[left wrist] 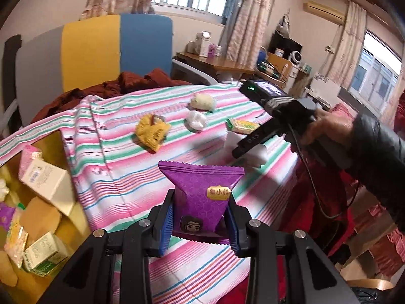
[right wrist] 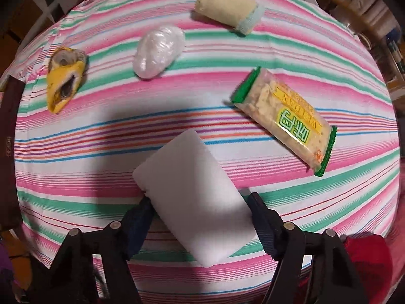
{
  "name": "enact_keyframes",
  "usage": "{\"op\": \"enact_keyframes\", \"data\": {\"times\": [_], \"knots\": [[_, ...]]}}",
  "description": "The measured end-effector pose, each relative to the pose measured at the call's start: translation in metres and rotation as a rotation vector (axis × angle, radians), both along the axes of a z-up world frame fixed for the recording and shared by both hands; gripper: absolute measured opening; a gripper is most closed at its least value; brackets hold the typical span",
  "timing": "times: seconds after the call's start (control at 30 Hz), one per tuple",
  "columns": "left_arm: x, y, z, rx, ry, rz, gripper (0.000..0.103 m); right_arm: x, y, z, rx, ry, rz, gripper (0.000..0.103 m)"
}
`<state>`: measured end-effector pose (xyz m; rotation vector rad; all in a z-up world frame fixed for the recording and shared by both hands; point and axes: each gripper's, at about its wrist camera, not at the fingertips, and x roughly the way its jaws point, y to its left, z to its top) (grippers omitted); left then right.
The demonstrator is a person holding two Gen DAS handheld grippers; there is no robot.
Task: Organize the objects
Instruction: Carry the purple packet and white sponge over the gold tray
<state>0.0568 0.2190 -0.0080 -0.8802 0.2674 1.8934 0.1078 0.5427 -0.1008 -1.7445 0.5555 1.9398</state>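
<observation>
Setting: a lived-in room with curtained windows, a wooden side table by the wall, and a yellow-and-blue panel behind; the working surface is a desk under a pink, green and white striped cloth [right wrist: 253,40].

Left claw [left wrist: 200,225]: closed on a purple snack packet [left wrist: 201,197], held upright above the near edge of the desk, blue pads pressing both sides of the packet's lower half.

Right claw [right wrist: 200,217]: jaws set wide around a white foam block [right wrist: 195,195]. The block lies between the pads near the desk's near edge, its long axis running diagonally across the gap, far-left to near-right. Whether the pads are touching it cannot be told; it reads as straddled, not yet pinched.

Cardboard box [left wrist: 63,157]: open, off the desk's left edge, already holding small cartons and wrapped snacks. It lies to the left of the purple snack packet, so the left claw is the nearer one to it.

Remaining on the cloth, further in: cracker packet [right wrist: 286,119] toward the right edge; white wrapped lump [right wrist: 158,50] mid-desk; rolled yellow cloth [right wrist: 227,10] toward the far edge; yellow crumpled item [right wrist: 64,81] toward the left edge.

Judgement: the packet's likely drop is leftward into the box.
</observation>
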Motion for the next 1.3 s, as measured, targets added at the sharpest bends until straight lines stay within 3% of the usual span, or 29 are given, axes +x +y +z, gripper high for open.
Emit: {"op": "enact_keyframes", "data": {"times": [0.4, 0.73, 0.9, 1.1, 1.3], "knots": [[-0.033, -0.050, 0.032, 0.010, 0.084, 0.266, 0.036, -0.016, -0.048, 0.056, 0.012, 0.286, 0.057, 0.074], [-0.075, -0.106, 0.036, -0.028, 0.123, 0.546, 0.036, -0.071, -0.177, 0.104, -0.112, 0.545, 0.187, 0.075], [-0.082, -0.131, 0.033, -0.035, 0.123, 0.619, 0.036, -0.091, -0.225, 0.115, -0.166, 0.611, 0.262, 0.077], [-0.087, -0.156, 0.027, -0.040, 0.097, 0.674, 0.036, -0.108, -0.262, 0.108, -0.234, 0.646, 0.289, 0.078], [-0.100, -0.191, 0.028, 0.019, 0.045, 0.738, 0.036, -0.114, -0.285, 0.100, -0.264, 0.658, 0.303, 0.078]]}}
